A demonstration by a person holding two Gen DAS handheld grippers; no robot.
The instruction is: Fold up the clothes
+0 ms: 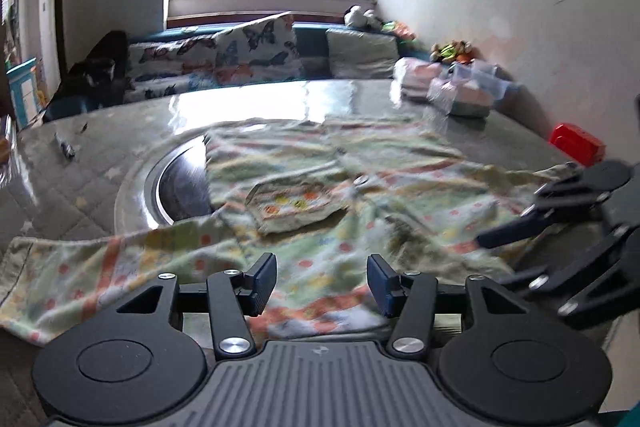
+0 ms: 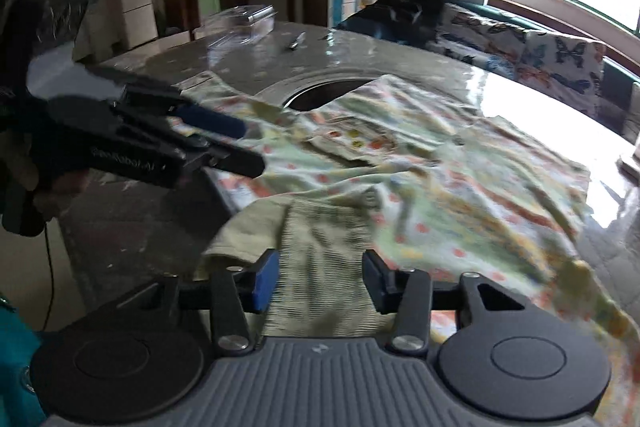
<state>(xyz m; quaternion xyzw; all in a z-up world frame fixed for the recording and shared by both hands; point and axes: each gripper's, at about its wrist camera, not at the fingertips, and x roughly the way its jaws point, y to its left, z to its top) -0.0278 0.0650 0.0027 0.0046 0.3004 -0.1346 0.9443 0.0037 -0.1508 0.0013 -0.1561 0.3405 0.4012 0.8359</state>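
A pale green garment (image 1: pixel 320 187) with orange and yellow print lies spread across the grey table (image 1: pixel 100 163), a small patch pocket (image 1: pixel 296 205) near its middle. It partly covers a round recess (image 1: pixel 180 187) in the tabletop. My left gripper (image 1: pixel 322 283) hovers open over the garment's near edge, nothing between its pads. In the right wrist view the garment (image 2: pixel 440 179) runs away from my right gripper (image 2: pixel 320 283), whose jaws stand apart with a ribbed cuff (image 2: pixel 324 251) lying between them, not visibly pinched. The left gripper (image 2: pixel 244 143) shows there at left, the right gripper (image 1: pixel 504 251) at the right edge of the left view.
Clear plastic boxes (image 1: pixel 460 87) sit at the table's far right, a red box (image 1: pixel 576 143) beyond the edge. A pen (image 2: pixel 296 41) and a clear container (image 2: pixel 244 23) lie on the far side. A sofa with butterfly cushions (image 1: pixel 240 55) runs under the window.
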